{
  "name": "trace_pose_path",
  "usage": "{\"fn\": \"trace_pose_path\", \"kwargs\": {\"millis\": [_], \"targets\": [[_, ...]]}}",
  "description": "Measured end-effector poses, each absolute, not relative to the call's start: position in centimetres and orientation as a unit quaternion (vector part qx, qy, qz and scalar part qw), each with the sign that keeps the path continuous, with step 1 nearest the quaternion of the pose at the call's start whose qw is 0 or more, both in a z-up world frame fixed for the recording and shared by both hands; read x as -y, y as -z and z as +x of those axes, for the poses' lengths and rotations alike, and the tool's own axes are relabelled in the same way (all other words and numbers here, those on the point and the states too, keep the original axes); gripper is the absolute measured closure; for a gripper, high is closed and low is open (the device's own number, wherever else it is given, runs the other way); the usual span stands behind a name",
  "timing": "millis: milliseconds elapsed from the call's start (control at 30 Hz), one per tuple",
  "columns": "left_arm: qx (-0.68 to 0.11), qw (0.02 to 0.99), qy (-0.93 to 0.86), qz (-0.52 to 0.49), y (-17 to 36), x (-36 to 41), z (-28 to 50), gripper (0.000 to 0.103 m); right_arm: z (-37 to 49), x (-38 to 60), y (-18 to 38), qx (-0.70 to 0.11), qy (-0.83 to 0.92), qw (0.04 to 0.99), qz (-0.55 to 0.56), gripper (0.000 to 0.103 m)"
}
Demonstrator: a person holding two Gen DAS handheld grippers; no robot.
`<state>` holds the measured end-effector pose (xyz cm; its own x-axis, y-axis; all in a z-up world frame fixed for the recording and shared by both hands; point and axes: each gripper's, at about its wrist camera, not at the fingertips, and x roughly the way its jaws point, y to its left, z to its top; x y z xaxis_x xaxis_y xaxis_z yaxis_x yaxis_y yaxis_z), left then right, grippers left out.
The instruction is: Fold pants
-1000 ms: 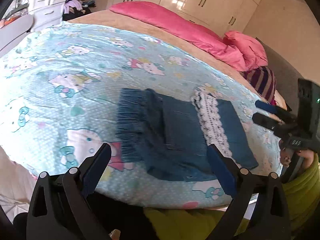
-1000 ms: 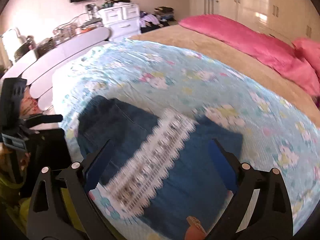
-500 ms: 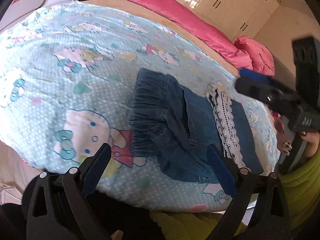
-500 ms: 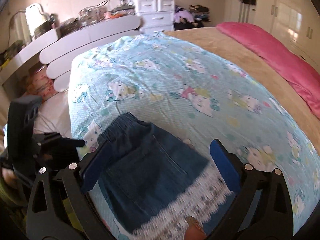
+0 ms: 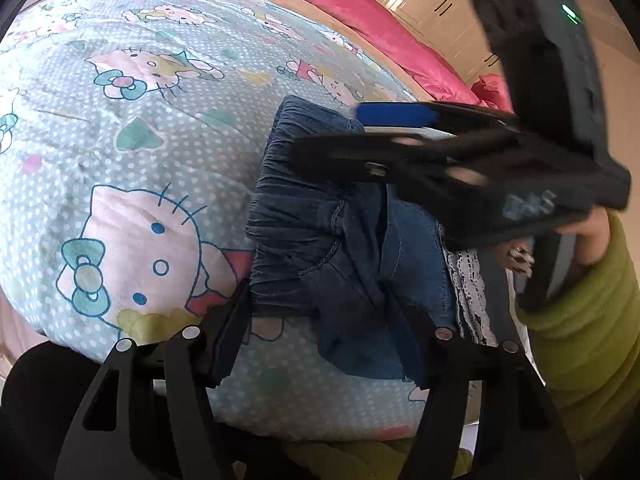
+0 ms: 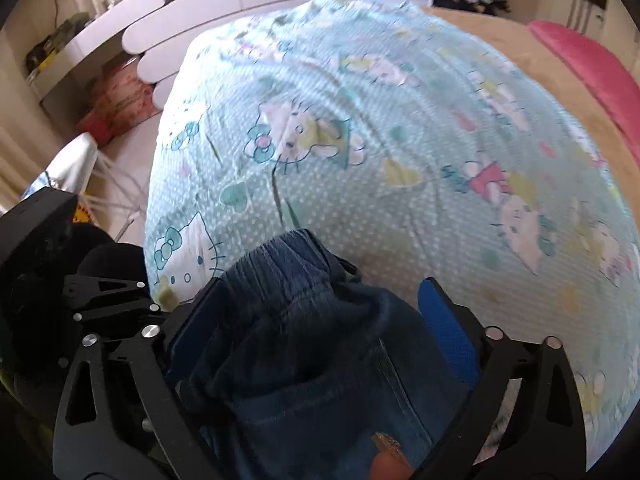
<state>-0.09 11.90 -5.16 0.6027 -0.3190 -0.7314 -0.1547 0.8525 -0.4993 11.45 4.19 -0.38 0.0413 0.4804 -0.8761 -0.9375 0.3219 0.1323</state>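
The pants (image 5: 344,240), dark blue denim with a gathered waistband and a strip of white lace (image 5: 468,284), lie folded on the cartoon-cat blanket (image 5: 132,152) near the bed's front edge. The left gripper (image 5: 320,328) straddles the near waistband corner; its fingers (image 5: 230,332) are closing with denim between them, though whether the pads already press the cloth cannot be told. The right gripper (image 6: 320,328) comes in over the far waistband end, its blue-padded fingers (image 6: 448,324) wide on either side of the bunched denim and starting to close, not yet pinching. A hand in a green sleeve (image 5: 588,320) holds it. Beyond the blanket lie a tan sheet (image 6: 520,52) and a pink quilt (image 5: 380,28).
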Motion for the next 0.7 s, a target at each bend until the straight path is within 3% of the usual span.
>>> {"fn": "trace_pose_path", "kwargs": {"millis": [67,233,367,433,533,700], "targets": [[-0.445,0.853,0.048,-0.269,5.2,-11.9,0.1,0.04,11.6,-5.2,0.9,-0.46,-0.541,0.655,-0.26,0.023],[-0.45,0.848,0.032,-0.278,5.2,-11.9,0.4,0.038,11.5,-6.4,2.5,-0.488,-0.566,0.601,-0.283,0.053],[-0.438,0.841,0.026,-0.317,5.1,-12.2,0.2,0.031,11.6,-4.3,1.1,-0.473,-0.569,0.625,-0.248,0.076],[-0.432,0.84,0.02,-0.327,4.9,-12.1,-0.1,0.03,11.8,-2.5,0.0,-0.462,-0.572,0.641,-0.22,0.079],[-0.427,0.837,0.016,-0.342,4.5,-11.5,-0.3,0.018,11.9,0.2,-1.8,-0.446,-0.574,0.662,-0.184,0.08],[-0.419,0.839,0.027,-0.347,4.1,-8.6,0.3,0.02,11.2,4.9,-4.7,-0.406,-0.59,0.681,-0.154,0.08]]}}
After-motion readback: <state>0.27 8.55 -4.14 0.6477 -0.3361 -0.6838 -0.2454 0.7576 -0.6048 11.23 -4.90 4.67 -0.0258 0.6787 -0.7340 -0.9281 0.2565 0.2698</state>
